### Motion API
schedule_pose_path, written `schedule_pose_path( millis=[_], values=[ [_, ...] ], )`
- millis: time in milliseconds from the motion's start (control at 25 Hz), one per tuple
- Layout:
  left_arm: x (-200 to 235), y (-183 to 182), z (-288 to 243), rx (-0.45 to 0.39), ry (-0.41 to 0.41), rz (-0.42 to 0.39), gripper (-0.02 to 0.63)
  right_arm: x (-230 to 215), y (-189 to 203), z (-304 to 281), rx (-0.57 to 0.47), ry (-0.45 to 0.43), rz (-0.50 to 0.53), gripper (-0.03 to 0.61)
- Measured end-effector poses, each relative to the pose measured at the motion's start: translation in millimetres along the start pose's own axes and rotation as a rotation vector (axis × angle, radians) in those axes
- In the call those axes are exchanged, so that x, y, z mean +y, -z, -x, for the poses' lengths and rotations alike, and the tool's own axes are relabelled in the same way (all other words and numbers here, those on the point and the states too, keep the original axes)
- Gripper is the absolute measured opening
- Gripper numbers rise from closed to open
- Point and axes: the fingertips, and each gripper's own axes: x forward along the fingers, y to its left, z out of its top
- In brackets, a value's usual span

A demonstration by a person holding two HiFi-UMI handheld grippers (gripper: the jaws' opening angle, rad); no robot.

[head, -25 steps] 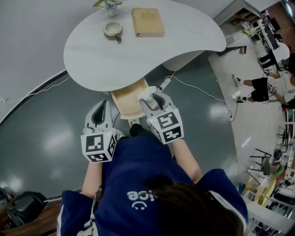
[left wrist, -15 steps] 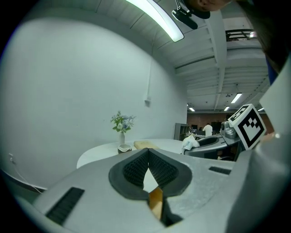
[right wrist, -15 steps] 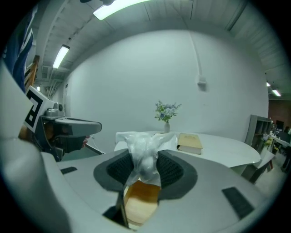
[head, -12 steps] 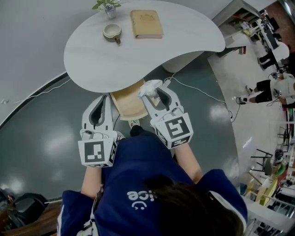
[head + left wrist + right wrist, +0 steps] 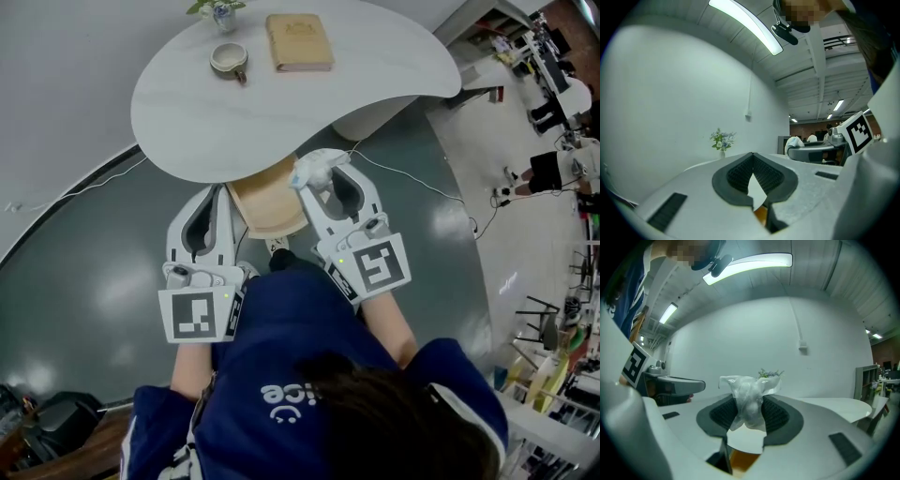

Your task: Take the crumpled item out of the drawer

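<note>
White plastic wad (image 5: 313,170), pinched between the pads of the right gripper (image 5: 325,177), now hangs above the far right corner of the open drawer (image 5: 265,208). A second ago it was down at the drawer's mouth. The left gripper (image 5: 213,197), jaws pressed together on nothing, has risen too, just left of the drawer. The wad looks clear of the drawer. Whether the drawer holds anything else is hard to tell, as it is half hidden.

table (image 5: 281,112): cup (image 5: 229,60) left of book (image 5: 299,42), vase (image 5: 219,13) behind cup | drawer (image 5: 267,206) under table's near edge — crumpled item (image 5: 312,169) between right gripper (image 5: 326,176) jaws, over it
</note>
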Motion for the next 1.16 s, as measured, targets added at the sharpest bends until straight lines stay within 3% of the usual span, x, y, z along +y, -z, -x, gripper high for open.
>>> schedule_pose_path(
  millis=[320,1160],
  values=[
    [-3,-2,-1,-0.002,-0.007,-0.043,0.003,5,4,0,-0.005,-0.013,-0.003,0.163],
    [4,10,-12,0.023,-0.012,-0.038,0.004,4,4,-6,-0.009,-0.035,-0.023,0.163]
  ],
)
